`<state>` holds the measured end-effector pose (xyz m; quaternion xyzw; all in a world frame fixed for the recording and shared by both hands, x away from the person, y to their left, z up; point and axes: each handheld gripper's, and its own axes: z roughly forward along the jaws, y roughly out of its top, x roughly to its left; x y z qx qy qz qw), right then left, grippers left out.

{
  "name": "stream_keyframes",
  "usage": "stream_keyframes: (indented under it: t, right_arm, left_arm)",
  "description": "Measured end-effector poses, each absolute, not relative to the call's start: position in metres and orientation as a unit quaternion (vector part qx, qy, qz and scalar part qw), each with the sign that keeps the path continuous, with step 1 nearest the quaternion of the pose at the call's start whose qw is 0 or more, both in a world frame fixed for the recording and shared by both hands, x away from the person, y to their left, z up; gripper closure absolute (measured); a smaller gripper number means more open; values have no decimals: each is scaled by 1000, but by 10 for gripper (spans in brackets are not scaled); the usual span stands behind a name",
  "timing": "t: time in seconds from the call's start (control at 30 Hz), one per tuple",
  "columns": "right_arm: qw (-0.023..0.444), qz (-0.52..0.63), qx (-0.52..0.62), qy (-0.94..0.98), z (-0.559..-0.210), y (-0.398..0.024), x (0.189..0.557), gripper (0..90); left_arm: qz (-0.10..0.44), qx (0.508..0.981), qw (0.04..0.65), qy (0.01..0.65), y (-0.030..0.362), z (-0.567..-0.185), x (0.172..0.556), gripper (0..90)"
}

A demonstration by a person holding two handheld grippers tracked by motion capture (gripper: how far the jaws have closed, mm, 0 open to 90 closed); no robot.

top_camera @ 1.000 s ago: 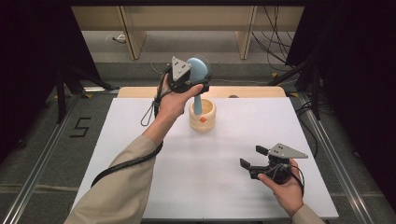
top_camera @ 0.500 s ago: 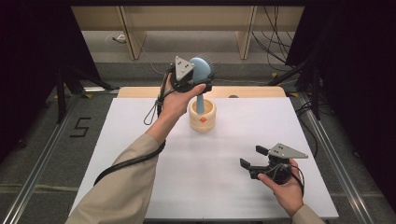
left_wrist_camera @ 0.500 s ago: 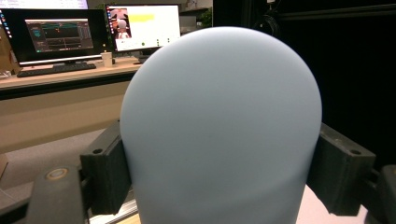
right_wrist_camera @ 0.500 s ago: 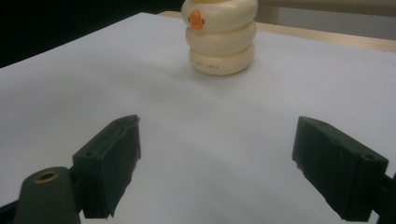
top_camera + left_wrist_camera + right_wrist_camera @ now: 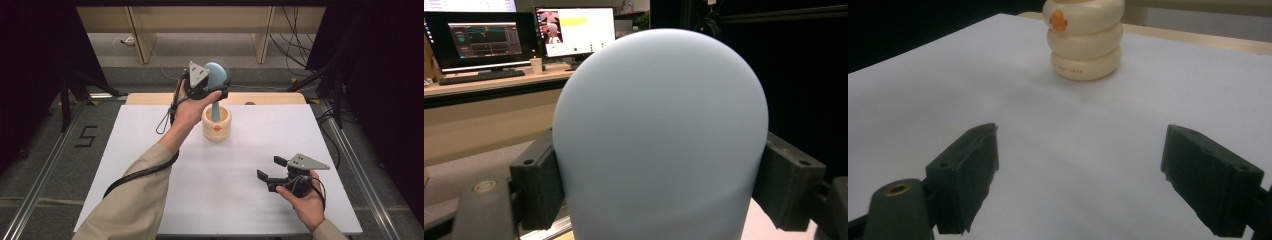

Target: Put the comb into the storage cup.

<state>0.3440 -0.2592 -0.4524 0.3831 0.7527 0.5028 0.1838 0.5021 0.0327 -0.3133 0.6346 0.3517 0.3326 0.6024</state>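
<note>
Even overhead light, soft shadows; dark surroundings, close objects blurred

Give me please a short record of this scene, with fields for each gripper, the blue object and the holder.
left gripper: shut on the blue brush, raised over the far part of the table
blue brush: rounded head between the jaws, handle pointing down into the cream holder
cream holder: upright, ringed, orange mark on its side
right gripper: open, holding nothing, near edge of the white table

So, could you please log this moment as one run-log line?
left gripper: shut on brush | brush handle in cream holder | right gripper: open, empty, low over table
</note>
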Motion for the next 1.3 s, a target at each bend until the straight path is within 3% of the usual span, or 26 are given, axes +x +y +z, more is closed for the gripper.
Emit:
stream_keyframes:
  t: [1.3]
  right_arm:
    - [182, 506, 384, 751, -453, -260, 344, 163]
  left_arm:
    - [327, 640, 602, 349, 29, -322, 508, 193]
